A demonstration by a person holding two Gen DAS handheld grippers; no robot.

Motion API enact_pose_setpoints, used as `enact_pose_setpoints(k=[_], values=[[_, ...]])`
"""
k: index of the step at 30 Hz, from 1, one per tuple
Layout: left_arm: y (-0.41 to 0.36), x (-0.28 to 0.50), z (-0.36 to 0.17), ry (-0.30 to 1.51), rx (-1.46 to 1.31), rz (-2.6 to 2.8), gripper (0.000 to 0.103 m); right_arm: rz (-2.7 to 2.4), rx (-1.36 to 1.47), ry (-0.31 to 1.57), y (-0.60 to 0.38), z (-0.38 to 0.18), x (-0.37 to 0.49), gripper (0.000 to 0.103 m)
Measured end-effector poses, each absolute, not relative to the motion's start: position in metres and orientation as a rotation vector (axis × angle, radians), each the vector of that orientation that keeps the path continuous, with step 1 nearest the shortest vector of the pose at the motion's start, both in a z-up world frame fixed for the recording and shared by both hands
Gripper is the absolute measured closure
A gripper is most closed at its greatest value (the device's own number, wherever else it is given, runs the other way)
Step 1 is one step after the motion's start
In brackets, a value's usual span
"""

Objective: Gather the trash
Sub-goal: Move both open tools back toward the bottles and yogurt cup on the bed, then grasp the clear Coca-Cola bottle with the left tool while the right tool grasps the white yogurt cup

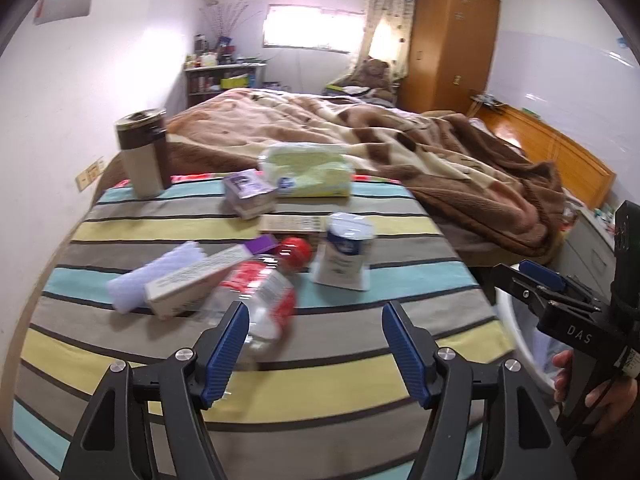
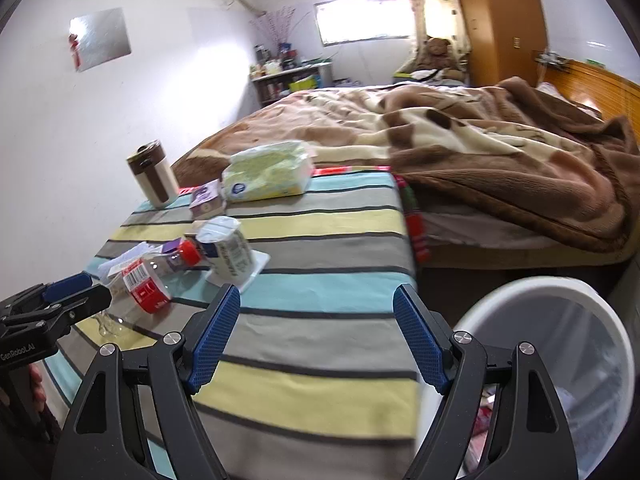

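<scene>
Lying on its side near the left edge of the striped bench (image 1: 320,364), clear plastic bottle (image 1: 260,300) with red cap (image 1: 295,251) pointing away, just ahead-left of empty, open left tool (image 1: 314,354); right tool (image 2: 316,340) likewise open, empty, farther off beside white bin (image 2: 560,292).

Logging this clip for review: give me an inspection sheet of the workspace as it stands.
Surface: striped cloth covering the table.
Job's things: plastic bottle lying down, red cap on; white cup; long carton; white bin, some trash inside.
Clutter: tissue pack, brown tumbler, small purple box.
Grippers: left gripper and right gripper both open, nothing between the jaws.
Cables: nothing seen.
Surroundings: bed with brown blanket, wardrobe.
</scene>
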State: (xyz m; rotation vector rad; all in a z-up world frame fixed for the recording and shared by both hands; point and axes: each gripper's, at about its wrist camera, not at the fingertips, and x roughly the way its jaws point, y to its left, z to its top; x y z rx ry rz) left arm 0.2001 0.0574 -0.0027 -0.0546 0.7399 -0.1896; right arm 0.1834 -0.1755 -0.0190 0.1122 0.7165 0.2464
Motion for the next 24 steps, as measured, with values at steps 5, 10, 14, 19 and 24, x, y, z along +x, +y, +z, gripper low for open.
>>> enact_pose_setpoints(k=[5,10,14,19,24], values=[[0.08,0.213,-0.014,0.776,-0.048,-0.147,0.033,0.308,0.101,0.73,-0.156,-0.026,0.203,0.022],[0.091,0.229,-0.029,0.83,-0.035,-0.151,0.03,0.344,0.077,0.745,-0.14,-0.03,0.219,0.022],[0.093,0.237,-0.036,0.847,-0.025,-0.17,0.029,0.381,0.049,0.755,-0.126,-0.034,0.233,0.022],[0.088,0.248,-0.047,0.901,0.012,-0.199,0.028,0.438,0.025,0.773,-0.113,-0.038,0.245,0.022],[0.087,0.255,-0.058,0.946,-0.002,-0.209,0.028,0.441,0.006,0.799,-0.103,-0.044,0.256,0.022]])
